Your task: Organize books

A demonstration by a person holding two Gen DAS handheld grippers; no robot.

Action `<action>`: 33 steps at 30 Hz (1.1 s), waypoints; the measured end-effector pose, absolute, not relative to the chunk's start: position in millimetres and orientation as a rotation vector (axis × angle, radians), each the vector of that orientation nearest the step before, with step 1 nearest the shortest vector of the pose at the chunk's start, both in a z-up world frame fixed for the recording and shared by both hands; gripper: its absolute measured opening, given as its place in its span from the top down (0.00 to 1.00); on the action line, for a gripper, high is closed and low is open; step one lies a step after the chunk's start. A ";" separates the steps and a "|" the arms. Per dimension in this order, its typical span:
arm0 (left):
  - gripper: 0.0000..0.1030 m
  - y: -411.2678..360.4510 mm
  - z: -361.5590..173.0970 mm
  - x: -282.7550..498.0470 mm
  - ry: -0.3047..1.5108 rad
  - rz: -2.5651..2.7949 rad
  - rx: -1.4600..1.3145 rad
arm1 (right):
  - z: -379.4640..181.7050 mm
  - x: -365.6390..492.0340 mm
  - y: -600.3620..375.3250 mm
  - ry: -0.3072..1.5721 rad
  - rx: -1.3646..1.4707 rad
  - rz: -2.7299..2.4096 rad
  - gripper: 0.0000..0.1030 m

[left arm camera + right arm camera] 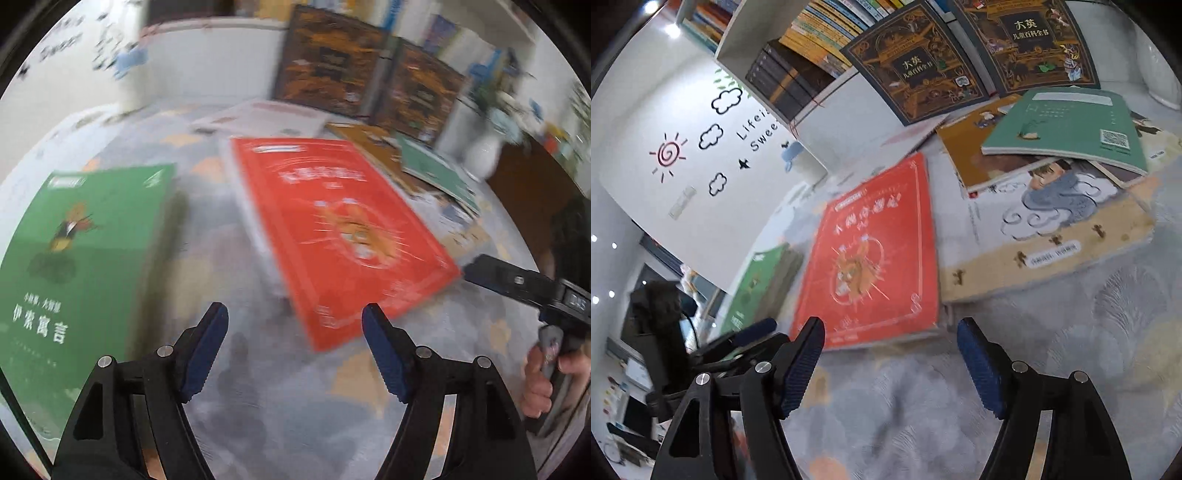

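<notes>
Both tools, left (295, 321) and right (891, 334), spread and empty; red book (332, 229) at twelve o'clock, green book (88, 251) at ten, unsorted

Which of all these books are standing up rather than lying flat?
The two dark, gold-patterned encyclopedia volumes lean upright, side by side, against the bookshelf. The red book, green book and the others lie flat.
</notes>
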State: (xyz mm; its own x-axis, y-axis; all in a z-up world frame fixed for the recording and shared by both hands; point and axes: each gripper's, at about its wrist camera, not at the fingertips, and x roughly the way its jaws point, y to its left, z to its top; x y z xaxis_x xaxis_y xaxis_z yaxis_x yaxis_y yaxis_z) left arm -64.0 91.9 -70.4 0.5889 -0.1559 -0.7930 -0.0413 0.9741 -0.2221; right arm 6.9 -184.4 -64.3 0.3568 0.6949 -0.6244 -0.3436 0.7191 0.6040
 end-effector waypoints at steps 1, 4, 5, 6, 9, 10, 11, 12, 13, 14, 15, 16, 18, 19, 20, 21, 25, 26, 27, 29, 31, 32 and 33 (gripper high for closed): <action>0.29 95.3 -74.4 -59.0 0.967 -0.038 -0.239 | -66.5 12.1 -180.4 1.009 0.410 0.686 0.30; 0.29 89.7 -78.9 -47.7 0.988 -0.026 -0.221 | -70.5 26.0 -168.9 1.034 0.430 0.685 0.25; 0.29 86.5 -79.8 -45.5 0.995 -0.043 -0.224 | -68.2 27.3 -165.8 1.038 0.419 0.686 0.25; 0.29 81.6 -81.6 -40.7 1.011 -0.073 -0.238 | -64.7 27.8 -162.5 1.044 0.388 0.681 0.25; 0.29 63.9 -80.9 -34.3 1.017 -0.105 -0.196 | -61.4 29.2 -157.7 1.059 0.344 0.693 0.25; 0.27 56.2 -81.3 -32.5 1.023 -0.113 -0.173 | -63.4 29.4 -157.5 1.077 0.347 0.698 0.25; 0.27 50.3 -81.3 -32.3 1.026 -0.105 -0.147 | -65.5 28.4 -158.0 1.092 0.355 0.705 0.25; 0.27 47.9 -80.0 -36.4 1.027 -0.119 -0.141 | -67.6 25.5 -158.6 1.106 0.363 0.718 0.25; 0.27 47.4 -79.7 -37.7 1.031 -0.130 -0.142 | -68.8 22.4 -158.6 1.113 0.361 0.728 0.25; 0.27 48.9 -79.0 -39.9 1.034 -0.141 -0.150 | -68.9 16.7 -159.0 1.111 0.348 0.734 0.25; 0.27 49.3 -78.8 -42.1 1.041 -0.159 -0.164 | -68.7 9.5 -158.8 1.107 0.323 0.740 0.25; 0.27 49.9 -78.4 -47.6 1.050 -0.183 -0.179 | -68.9 0.8 -157.7 1.109 0.281 0.745 0.25; 0.27 44.7 -76.8 -61.0 1.052 -0.225 -0.169 | -69.4 -16.9 -156.5 1.111 0.220 0.756 0.25; 0.27 39.9 -76.1 -70.4 1.053 -0.255 -0.158 | -70.0 -27.5 -157.2 1.119 0.213 0.779 0.25; 0.28 34.3 -75.6 -81.1 1.055 -0.286 -0.149 | -70.0 -35.6 -157.4 1.130 0.211 0.801 0.25; 0.31 28.9 -75.4 -92.0 1.061 -0.304 -0.133 | -68.6 -47.9 -157.8 1.143 0.194 0.821 0.27; 0.31 31.9 -66.8 -113.0 1.003 -0.221 -0.068 | -51.9 -77.3 -164.7 1.110 -0.010 0.791 0.28; 0.31 35.6 -64.6 -111.0 0.988 -0.195 -0.075 | -46.7 -74.8 -167.9 1.087 -0.041 0.765 0.28; 0.31 40.6 -62.3 -104.7 0.974 -0.182 -0.096 | -41.2 -65.2 -171.8 1.067 -0.038 0.752 0.28; 0.31 45.8 -62.9 -89.0 0.981 -0.175 -0.145 | -37.2 -41.6 -175.1 1.049 0.027 0.746 0.28; 0.31 43.7 -67.9 -76.5 0.986 -0.146 -0.136 | -44.9 -6.3 -170.1 1.083 0.090 0.732 0.28; 0.31 42.7 -72.6 -71.3 0.997 -0.119 -0.121 | -51.8 10.3 -164.6 1.109 0.113 0.717 0.28; 0.31 40.6 -77.7 -63.6 1.017 -0.108 -0.113 | -61.1 26.3 -157.0 1.146 0.134 0.705 0.28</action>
